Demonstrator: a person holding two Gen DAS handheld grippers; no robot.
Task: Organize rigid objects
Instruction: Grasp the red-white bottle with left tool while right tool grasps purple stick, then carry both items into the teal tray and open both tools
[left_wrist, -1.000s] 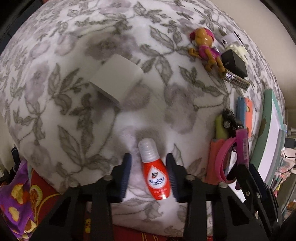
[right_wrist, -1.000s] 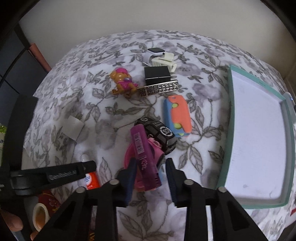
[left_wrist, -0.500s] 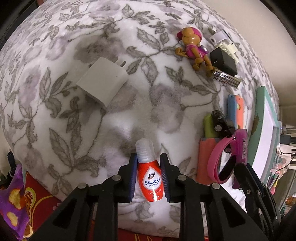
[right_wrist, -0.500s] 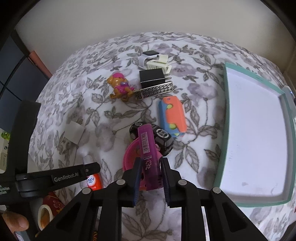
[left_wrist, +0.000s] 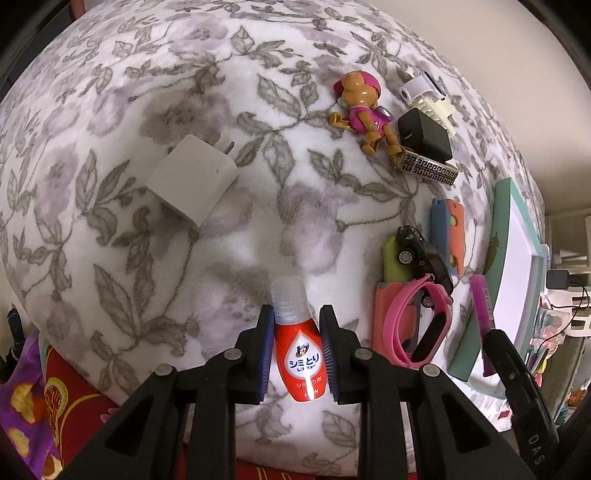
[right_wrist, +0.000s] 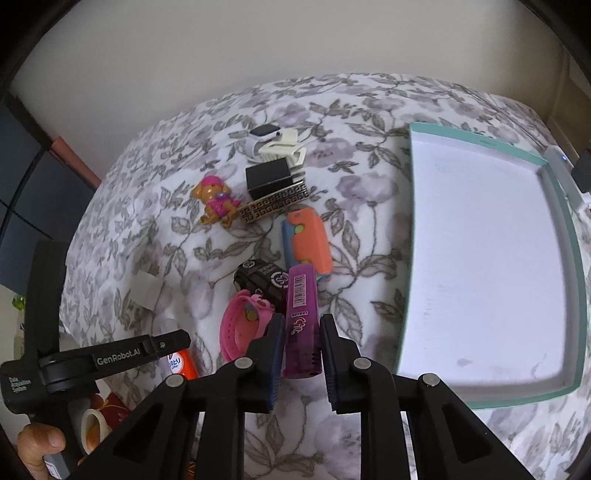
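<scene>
Red bottle is pinched by left gripper — purple lighter by right gripper, beside the tray.

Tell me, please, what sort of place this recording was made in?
Probably a home, perhaps a bedroom: a floral fleece blanket covers the surface, with a toy figure, chargers and a toy car scattered on it.

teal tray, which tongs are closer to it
Right. The right tongs, shut on the purple lighter, sit just beside the teal tray; the left tongs, gripping the red bottle, are farther off.
</scene>
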